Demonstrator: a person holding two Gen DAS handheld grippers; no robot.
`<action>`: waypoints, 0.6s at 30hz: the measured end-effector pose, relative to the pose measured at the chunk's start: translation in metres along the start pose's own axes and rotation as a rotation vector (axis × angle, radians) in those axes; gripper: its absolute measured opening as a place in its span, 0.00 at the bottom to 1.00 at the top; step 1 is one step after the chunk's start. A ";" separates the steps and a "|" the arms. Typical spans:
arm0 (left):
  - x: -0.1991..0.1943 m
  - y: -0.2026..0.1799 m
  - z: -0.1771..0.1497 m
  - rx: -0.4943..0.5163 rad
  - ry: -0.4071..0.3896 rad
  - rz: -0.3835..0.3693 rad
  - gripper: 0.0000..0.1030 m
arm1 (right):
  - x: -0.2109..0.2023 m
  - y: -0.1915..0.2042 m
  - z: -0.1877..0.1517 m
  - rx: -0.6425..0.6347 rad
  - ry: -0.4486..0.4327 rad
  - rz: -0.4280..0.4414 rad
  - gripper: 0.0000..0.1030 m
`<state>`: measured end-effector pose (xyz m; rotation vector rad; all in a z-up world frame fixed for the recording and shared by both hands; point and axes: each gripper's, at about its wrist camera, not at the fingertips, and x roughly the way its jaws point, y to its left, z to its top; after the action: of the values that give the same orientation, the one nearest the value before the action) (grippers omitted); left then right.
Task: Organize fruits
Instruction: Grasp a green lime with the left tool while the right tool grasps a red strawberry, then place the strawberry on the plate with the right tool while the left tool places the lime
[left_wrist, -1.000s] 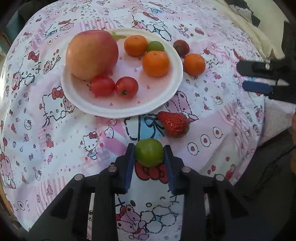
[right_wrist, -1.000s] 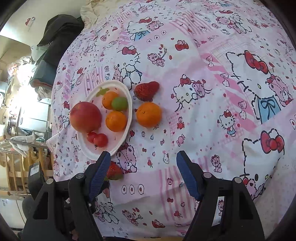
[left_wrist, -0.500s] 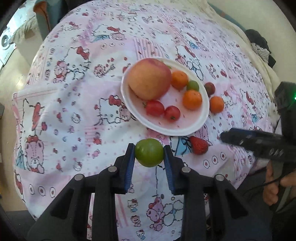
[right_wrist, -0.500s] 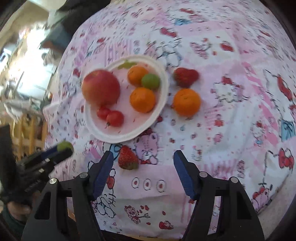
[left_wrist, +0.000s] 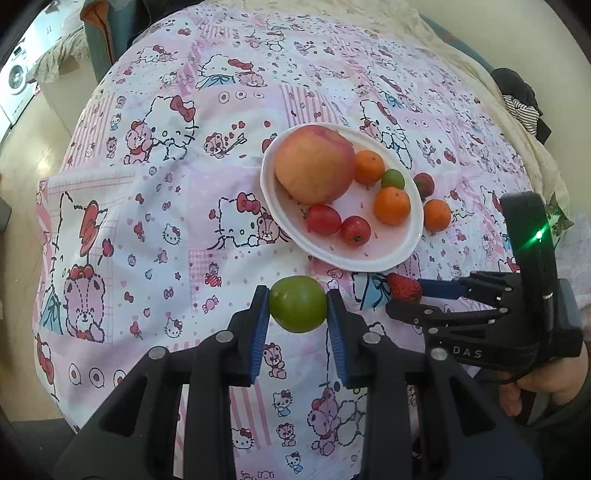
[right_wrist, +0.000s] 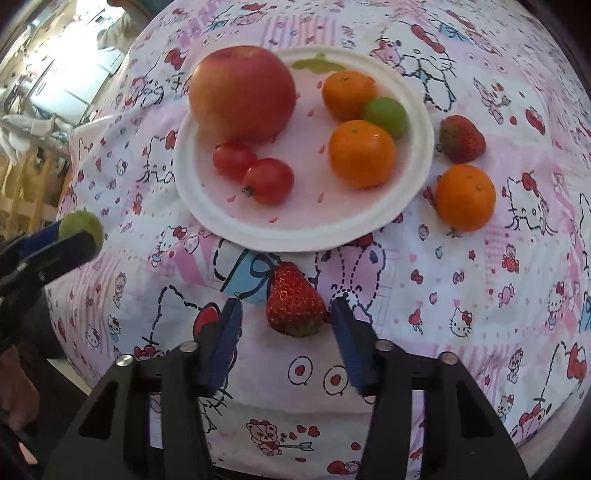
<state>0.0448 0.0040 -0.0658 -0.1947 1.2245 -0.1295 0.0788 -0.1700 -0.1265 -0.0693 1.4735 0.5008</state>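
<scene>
My left gripper (left_wrist: 297, 308) is shut on a green lime (left_wrist: 297, 309), held above the cloth in front of the white plate (left_wrist: 369, 258). The plate holds a big apple (left_wrist: 314, 169), two tomatoes (left_wrist: 338, 224), two oranges (left_wrist: 392, 205) and a small lime (left_wrist: 392, 178). My right gripper (right_wrist: 286, 317) is open, its jaws on either side of a strawberry (right_wrist: 293, 306) lying on the cloth just before the plate (right_wrist: 303, 229). Another strawberry (right_wrist: 461, 138) and an orange (right_wrist: 465, 197) lie right of the plate. The left gripper with its lime (right_wrist: 82, 226) shows at the left.
The surface is a rounded table under a pink Hello Kitty cloth (left_wrist: 166, 206), falling off at all edges. Clothes (left_wrist: 521, 96) lie at the far right. A washing machine (left_wrist: 16, 77) and floor are at far left.
The left gripper has lifted and pulled back with the lime, the plate now farther off. The right gripper has moved down and in to straddle the near strawberry.
</scene>
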 end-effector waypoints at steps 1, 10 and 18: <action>0.000 0.000 0.000 -0.002 -0.001 0.000 0.26 | 0.000 0.001 0.000 -0.004 0.002 -0.003 0.39; 0.000 -0.003 0.003 -0.009 0.001 -0.006 0.26 | -0.030 -0.010 -0.005 0.030 -0.064 0.083 0.33; 0.000 -0.004 0.010 -0.018 -0.002 -0.022 0.26 | -0.071 -0.032 0.011 0.115 -0.225 0.164 0.33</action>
<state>0.0542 0.0010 -0.0614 -0.2236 1.2224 -0.1378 0.0997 -0.2147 -0.0654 0.1949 1.2896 0.5373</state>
